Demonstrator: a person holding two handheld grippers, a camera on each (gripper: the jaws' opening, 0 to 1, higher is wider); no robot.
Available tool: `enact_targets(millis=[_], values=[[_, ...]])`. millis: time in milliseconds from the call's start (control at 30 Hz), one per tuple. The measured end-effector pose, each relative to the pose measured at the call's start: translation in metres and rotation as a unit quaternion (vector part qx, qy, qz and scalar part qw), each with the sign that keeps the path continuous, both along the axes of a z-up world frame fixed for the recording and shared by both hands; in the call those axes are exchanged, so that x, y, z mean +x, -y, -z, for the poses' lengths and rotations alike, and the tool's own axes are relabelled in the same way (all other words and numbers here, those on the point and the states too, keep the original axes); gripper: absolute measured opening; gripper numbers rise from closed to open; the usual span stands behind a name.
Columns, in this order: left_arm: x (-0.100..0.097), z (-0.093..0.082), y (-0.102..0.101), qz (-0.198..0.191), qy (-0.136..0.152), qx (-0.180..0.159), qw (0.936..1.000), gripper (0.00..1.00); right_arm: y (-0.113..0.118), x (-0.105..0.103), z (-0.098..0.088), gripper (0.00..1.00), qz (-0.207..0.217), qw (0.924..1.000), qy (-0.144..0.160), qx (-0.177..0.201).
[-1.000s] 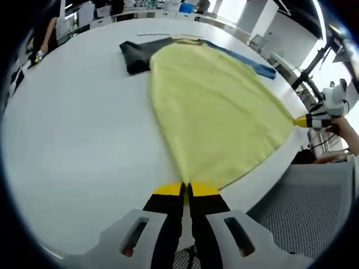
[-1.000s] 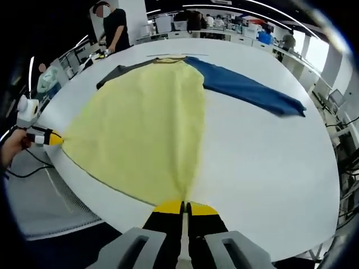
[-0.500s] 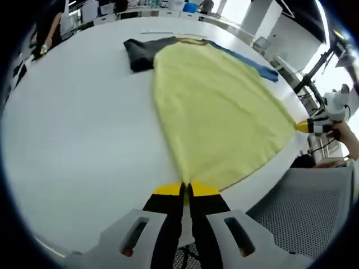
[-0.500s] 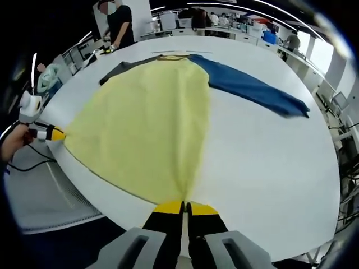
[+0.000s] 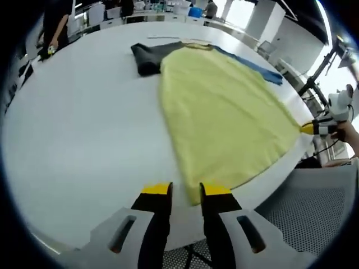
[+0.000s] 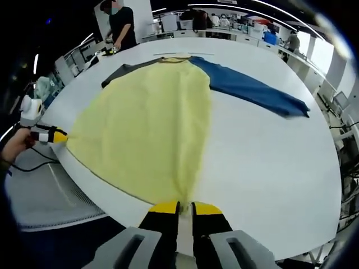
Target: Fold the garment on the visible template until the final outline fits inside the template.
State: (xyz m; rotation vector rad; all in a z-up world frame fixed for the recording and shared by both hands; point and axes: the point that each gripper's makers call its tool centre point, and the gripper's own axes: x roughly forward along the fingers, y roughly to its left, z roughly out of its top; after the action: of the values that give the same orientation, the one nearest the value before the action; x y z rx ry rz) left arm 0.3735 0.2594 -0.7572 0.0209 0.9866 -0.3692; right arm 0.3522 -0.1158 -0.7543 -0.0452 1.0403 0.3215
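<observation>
We see the yellow garment (image 5: 224, 117) spread mid-frame on the white table (image 5: 78, 134), our left gripper (image 5: 185, 189) parted astride its hem. Our right gripper (image 6: 185, 208) stands slightly apart at the other hem corner, lower centre; a person (image 6: 119, 25) stands upper left beyond the blue sleeve (image 6: 252, 89).

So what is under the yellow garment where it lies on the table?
The white table shows around the yellow garment. Whatever lies beneath it, including any template, is covered.

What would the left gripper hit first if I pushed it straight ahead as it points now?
Probably the garment: its yellow hem corner lies just ahead of the open left gripper, on the white table. Height above the table is unclear.
</observation>
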Motion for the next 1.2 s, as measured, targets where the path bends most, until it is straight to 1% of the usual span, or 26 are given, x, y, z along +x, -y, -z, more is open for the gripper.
enact_targets(millis=[33, 100, 133, 200, 233, 300, 400, 433, 500, 533, 567, 633, 700, 733, 800, 867, 967, 1000, 1200], values=[[0.000, -0.001, 0.000, 0.002, 0.000, -0.001, 1.0000, 0.32, 0.001, 0.001, -0.001, 0.14, 0.002, 1.0000, 0.002, 0.004], [0.004, -0.006, 0.002, 0.010, 0.019, -0.004, 0.9998, 0.35, 0.001, 0.004, -0.005, 0.21, 0.005, 0.9999, 0.011, 0.011], [0.005, -0.007, 0.002, 0.009, 0.020, -0.008, 0.9997, 0.38, 0.001, 0.005, -0.007, 0.23, 0.004, 0.9998, 0.015, 0.014], [0.007, -0.008, 0.005, 0.009, 0.026, -0.020, 0.9994, 0.44, 0.001, 0.007, -0.009, 0.31, 0.003, 0.9996, 0.018, 0.020], [0.009, -0.011, 0.007, 0.013, 0.035, -0.027, 0.9990, 0.47, 0.000, 0.008, -0.012, 0.34, 0.005, 0.9994, 0.022, 0.026], [0.011, -0.014, 0.009, 0.018, 0.043, -0.026, 0.9986, 0.52, 0.000, 0.010, -0.014, 0.42, 0.002, 0.9993, 0.026, 0.027], [0.014, -0.017, 0.012, 0.025, 0.053, -0.026, 0.9979, 0.62, 0.001, 0.017, -0.019, 0.50, 0.002, 0.9988, 0.039, 0.031], [0.016, -0.021, 0.016, 0.031, 0.062, -0.031, 0.9971, 0.65, 0.002, 0.019, -0.021, 0.53, 0.003, 0.9986, 0.041, 0.035], [0.018, -0.024, 0.019, 0.036, 0.068, -0.033, 0.9965, 0.70, -0.003, 0.024, -0.025, 0.59, 0.027, 0.9960, 0.038, 0.076], [0.019, -0.026, 0.021, 0.042, 0.074, -0.035, 0.9958, 0.72, -0.002, 0.029, -0.029, 0.61, 0.028, 0.9947, 0.047, 0.087], [0.020, -0.026, 0.022, 0.044, 0.075, -0.035, 0.9956, 0.75, 0.001, 0.033, -0.031, 0.62, 0.032, 0.9941, 0.056, 0.087], [0.021, -0.027, 0.024, 0.049, 0.076, -0.034, 0.9954, 0.81, 0.003, 0.041, -0.036, 0.65, 0.031, 0.9921, 0.069, 0.100], [0.022, -0.027, 0.024, 0.052, 0.077, -0.033, 0.9952, 0.88, 0.009, 0.048, -0.041, 0.70, 0.033, 0.9909, 0.078, 0.104], [0.023, -0.028, 0.025, 0.054, 0.080, -0.034, 0.9947, 0.90, 0.011, 0.053, -0.045, 0.71, 0.035, 0.9895, 0.086, 0.111], [0.024, -0.030, 0.027, 0.055, 0.084, -0.040, 0.9941, 0.92, 0.017, 0.059, -0.049, 0.74, 0.038, 0.9887, 0.093, 0.112], [0.026, -0.032, 0.028, 0.058, 0.091, -0.041, 0.9933, 0.95, 0.028, 0.067, -0.050, 0.76, 0.036, 0.9891, 0.101, 0.101], [0.028, -0.034, 0.031, 0.062, 0.096, -0.043, 0.9924, 0.99, 0.038, 0.074, -0.049, 0.82, 0.034, 0.9897, 0.104, 0.092], [0.028, -0.035, 0.031, 0.063, 0.097, -0.045, 0.9922, 0.99, 0.044, 0.078, -0.049, 0.83, 0.033, 0.9897, 0.109, 0.087], [0.029, -0.037, 0.033, 0.068, 0.101, -0.047, 0.9915, 0.99, 0.073, 0.095, -0.048, 0.84, 0.038, 0.9895, 0.121, 0.070]])
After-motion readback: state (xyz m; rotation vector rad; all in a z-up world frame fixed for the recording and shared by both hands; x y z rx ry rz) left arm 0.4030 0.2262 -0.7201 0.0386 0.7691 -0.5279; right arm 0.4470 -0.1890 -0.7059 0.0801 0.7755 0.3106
